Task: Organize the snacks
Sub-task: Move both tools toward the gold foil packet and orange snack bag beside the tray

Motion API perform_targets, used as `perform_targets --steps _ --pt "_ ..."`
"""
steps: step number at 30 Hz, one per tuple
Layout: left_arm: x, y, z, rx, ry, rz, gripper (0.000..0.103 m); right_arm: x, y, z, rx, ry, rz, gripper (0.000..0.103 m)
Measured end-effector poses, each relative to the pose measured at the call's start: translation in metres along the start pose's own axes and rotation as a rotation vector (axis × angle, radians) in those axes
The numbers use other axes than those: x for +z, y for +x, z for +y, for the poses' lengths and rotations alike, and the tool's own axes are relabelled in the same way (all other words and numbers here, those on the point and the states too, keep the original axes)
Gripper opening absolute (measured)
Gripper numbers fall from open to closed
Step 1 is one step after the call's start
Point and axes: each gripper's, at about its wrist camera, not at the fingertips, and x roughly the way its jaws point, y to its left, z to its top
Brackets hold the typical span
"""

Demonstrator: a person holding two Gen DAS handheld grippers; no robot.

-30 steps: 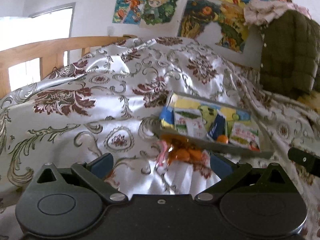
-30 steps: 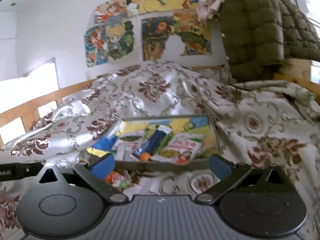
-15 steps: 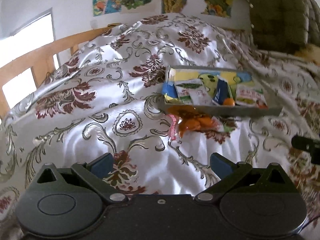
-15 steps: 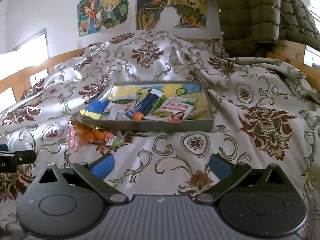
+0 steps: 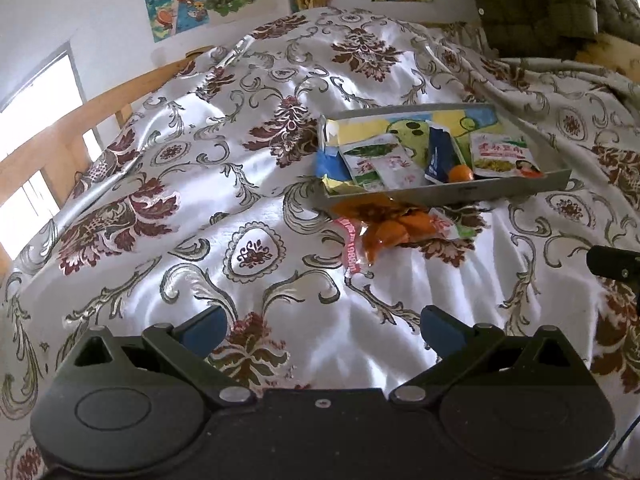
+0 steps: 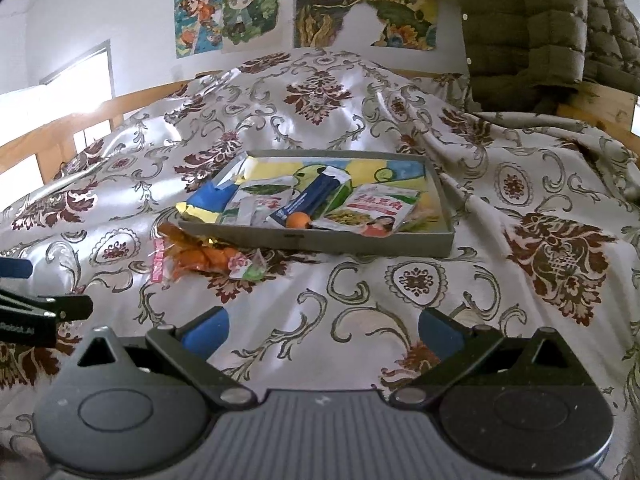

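Both claws stand released and empty. Left gripper (image 5: 320,326) shows its 2 blue-padded fingers spread wide above the shiny white satin bedspread with maroon floral and grey scroll pattern (image 5: 200,184); right gripper (image 6: 322,326) is spread likewise over the same cloth, and neither touches anything.

Shallow grey cardboard tray with a yellow-and-blue cartoon lining (image 6: 320,240) lies at 12 o'clock in the right wrist view and at 1 o'clock in the left. Inside it rest a red-and-green printed foil snack packet (image 6: 372,210), a dark blue stick-shaped sachet (image 6: 316,196), a small round orange item (image 6: 299,220) and a blue-and-gold foil wrapper (image 6: 206,202) that overhangs the tray's left corner.

Clear crinkled plastic bag of orange snack pieces with a pink sealed edge (image 5: 384,230) lies outside the tray, touching its near wall, at 12 o'clock from the left gripper and 11 o'clock from the right. This is probably the 1 item left to sort.

Handling, as judged: the bag looks light, limp and slippery, with loose contents that shift and may crush. A pinch on the flat pink seal, or on gathered film beside it, seems safer than squeezing the filled middle. The soft, wrinkled bedspread may get caught in the fingers.
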Motion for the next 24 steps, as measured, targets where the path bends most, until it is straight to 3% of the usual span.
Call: perform_targets --steps 9,24 --pt "0.005 0.018 0.02 -0.059 -0.155 0.022 0.102 0.002 0.009 0.009 0.015 -0.043 -0.005 0.103" --pt "0.01 0.043 0.022 -0.083 -0.1 0.053 0.102 0.013 0.03 0.019 0.045 -0.127 -0.007 0.103"
